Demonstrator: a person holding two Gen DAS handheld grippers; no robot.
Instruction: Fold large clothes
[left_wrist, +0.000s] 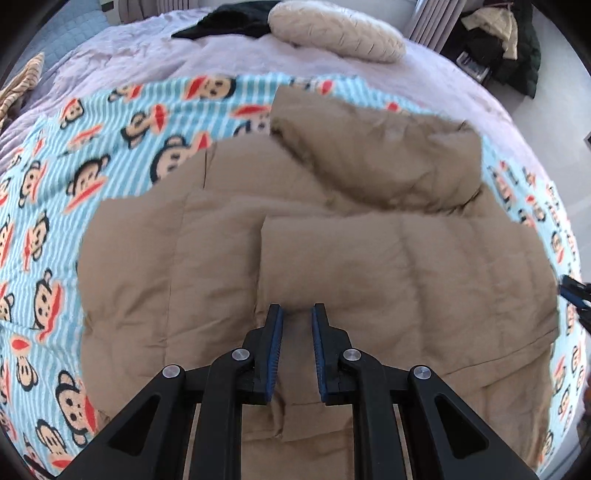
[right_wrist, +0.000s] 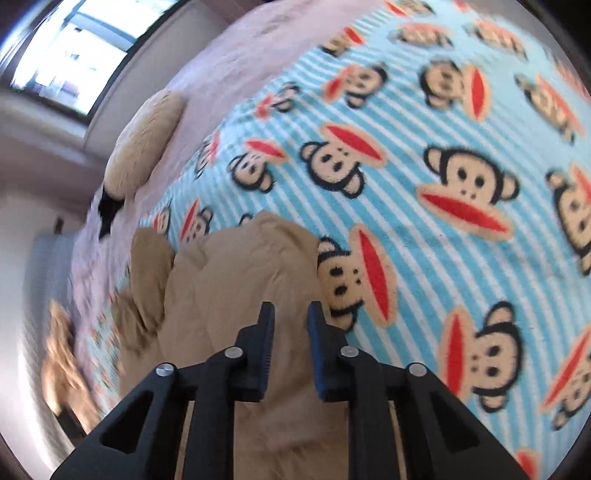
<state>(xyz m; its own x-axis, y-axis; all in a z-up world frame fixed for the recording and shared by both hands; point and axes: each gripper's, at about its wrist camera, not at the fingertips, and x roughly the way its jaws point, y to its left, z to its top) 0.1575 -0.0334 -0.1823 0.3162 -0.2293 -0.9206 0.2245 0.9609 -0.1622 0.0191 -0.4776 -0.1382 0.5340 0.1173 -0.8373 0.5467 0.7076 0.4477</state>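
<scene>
A large tan quilted jacket (left_wrist: 295, 240) lies spread on a blue striped monkey-print blanket (left_wrist: 74, 166), with its hood (left_wrist: 388, 155) at the far side and one panel folded over its middle. My left gripper (left_wrist: 297, 314) is open and empty, just above the jacket's near part. My right gripper (right_wrist: 291, 314) is open and empty over the jacket's edge (right_wrist: 229, 280), with the blanket (right_wrist: 424, 166) beyond. The right gripper's blue fingertips (left_wrist: 572, 288) show at the jacket's right edge in the left wrist view.
The blanket covers a bed with a pale lilac sheet (left_wrist: 147, 55). A cream pillow (left_wrist: 340, 33) and a dark garment (left_wrist: 229, 18) lie at the far end. A chair with piled clothes (left_wrist: 506, 40) stands at the far right. A window (right_wrist: 66, 48) is beyond the bed.
</scene>
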